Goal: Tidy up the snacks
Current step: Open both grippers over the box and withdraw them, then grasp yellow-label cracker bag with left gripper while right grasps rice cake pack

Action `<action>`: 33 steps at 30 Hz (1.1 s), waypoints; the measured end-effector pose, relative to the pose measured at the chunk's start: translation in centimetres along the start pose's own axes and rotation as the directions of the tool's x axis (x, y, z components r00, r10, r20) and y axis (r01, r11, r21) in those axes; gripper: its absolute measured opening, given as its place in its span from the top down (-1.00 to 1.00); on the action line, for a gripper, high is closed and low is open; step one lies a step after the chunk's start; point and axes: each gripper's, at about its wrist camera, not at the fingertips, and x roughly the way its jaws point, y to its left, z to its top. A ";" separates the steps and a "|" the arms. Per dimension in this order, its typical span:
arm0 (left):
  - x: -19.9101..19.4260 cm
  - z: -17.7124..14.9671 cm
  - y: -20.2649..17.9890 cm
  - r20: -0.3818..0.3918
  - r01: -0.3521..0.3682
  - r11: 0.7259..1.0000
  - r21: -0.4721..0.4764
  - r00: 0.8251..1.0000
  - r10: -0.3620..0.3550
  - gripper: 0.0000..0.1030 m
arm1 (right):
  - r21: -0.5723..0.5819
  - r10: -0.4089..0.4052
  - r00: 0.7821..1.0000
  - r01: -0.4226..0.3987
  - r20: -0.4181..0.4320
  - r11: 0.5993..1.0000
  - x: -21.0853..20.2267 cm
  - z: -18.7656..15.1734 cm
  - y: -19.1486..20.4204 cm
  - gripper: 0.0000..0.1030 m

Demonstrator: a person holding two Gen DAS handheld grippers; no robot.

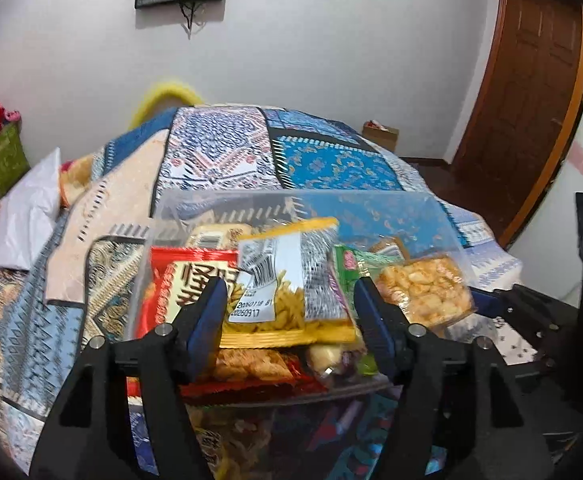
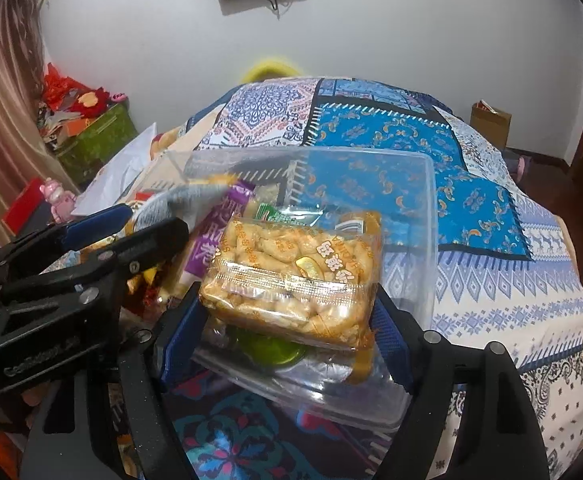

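A clear plastic bin (image 1: 371, 204) stands on the quilt and holds several snack packets. My left gripper (image 1: 291, 312) is open over it. A yellow packet of sticks (image 1: 287, 280) lies between its blue pads on top of the pile, beside a red packet (image 1: 179, 280). My right gripper (image 2: 287, 332) is shut on a clear pack of golden puffed snacks (image 2: 295, 272), held just above the near right part of the bin (image 2: 431, 208). That pack (image 1: 423, 292) shows in the left wrist view too. The left gripper (image 2: 155, 220) reaches in from the left of the right wrist view.
The bin stands on a bed with a blue patchwork quilt (image 1: 331, 160). A white bag (image 1: 27, 216) lies on its left side, with a green box (image 2: 99, 136) beyond. A cardboard box (image 2: 491, 120) and a wooden door (image 1: 531, 80) stand to the right.
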 end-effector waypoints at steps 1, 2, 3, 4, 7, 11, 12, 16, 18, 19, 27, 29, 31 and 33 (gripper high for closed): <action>-0.2 -0.1 -0.1 0.001 0.001 1.000 0.008 1.000 -0.001 -0.27 | -0.008 0.004 1.000 -0.004 -0.015 1.000 0.0 0.0 0.1 -0.49; -0.3 -0.2 -0.3 -0.001 -0.003 1.000 0.017 1.000 0.003 -0.27 | -0.008 0.004 1.000 -0.005 -0.021 1.000 0.0 0.0 0.1 -0.49; -0.7 -0.4 -0.5 -0.002 -0.004 1.000 0.028 1.000 0.004 -0.27 | -0.007 0.002 1.000 -0.003 -0.025 1.000 0.0 0.0 0.1 -0.49; -0.9 -0.4 -0.6 -0.001 -0.001 0.999 0.034 1.000 0.001 -0.27 | -0.011 -0.005 1.000 0.005 -0.031 1.000 -0.1 -0.1 0.1 -0.49; -2.3 -0.7 -0.9 0.006 0.004 0.999 0.048 1.000 -0.004 -0.27 | -0.011 -0.018 0.999 0.017 -0.029 1.000 -0.7 -0.3 0.3 -0.49; -4.4 -1.0 -0.7 0.016 0.012 0.999 0.039 1.000 -0.013 -0.27 | -0.010 -0.036 0.999 0.036 -0.003 0.999 -2.3 -0.4 0.5 -0.49; -5.1 -1.0 -0.5 0.020 0.018 0.999 0.030 1.000 -0.019 -0.27 | -0.012 -0.037 0.999 0.037 0.004 0.999 -2.6 -0.3 0.6 -0.49; -7.5 -1.2 0.1 0.038 0.024 1.000 0.006 0.999 -0.024 -0.27 | -0.018 -0.036 0.998 0.037 0.046 0.999 -4.9 -0.1 1.2 -0.49; -8.9 -1.4 0.3 0.051 0.015 1.000 0.007 0.999 -0.015 -0.27 | -0.014 -0.032 0.997 0.033 0.068 0.999 -6.0 0.0 1.6 -0.50; -9.6 -1.6 0.4 0.055 0.013 1.000 0.007 0.998 -0.014 -0.27 | -0.012 -0.027 0.997 0.028 0.075 1.000 -6.4 0.0 1.7 -0.50; -13.3 -4.3 1.7 0.038 -0.003 1.000 0.012 0.999 0.003 -0.33 | -0.040 -0.007 0.996 0.010 0.092 0.999 -8.5 -1.8 4.6 -0.51; -13.8 -5.3 2.1 0.015 -0.006 1.000 0.007 1.000 0.006 -0.34 | -0.048 0.002 0.996 0.003 0.085 0.999 -8.5 -2.6 5.3 -0.51; -14.2 -6.3 2.6 -0.004 -0.012 1.000 0.003 1.000 0.012 -0.34 | -0.055 0.008 0.998 -0.005 0.068 0.998 -8.3 -3.6 6.0 -0.51; -14.6 -7.8 3.0 -0.027 -0.019 1.000 0.003 0.999 0.019 -0.34 | -0.065 0.016 0.999 -0.013 0.043 0.998 -7.7 -4.7 6.9 -0.51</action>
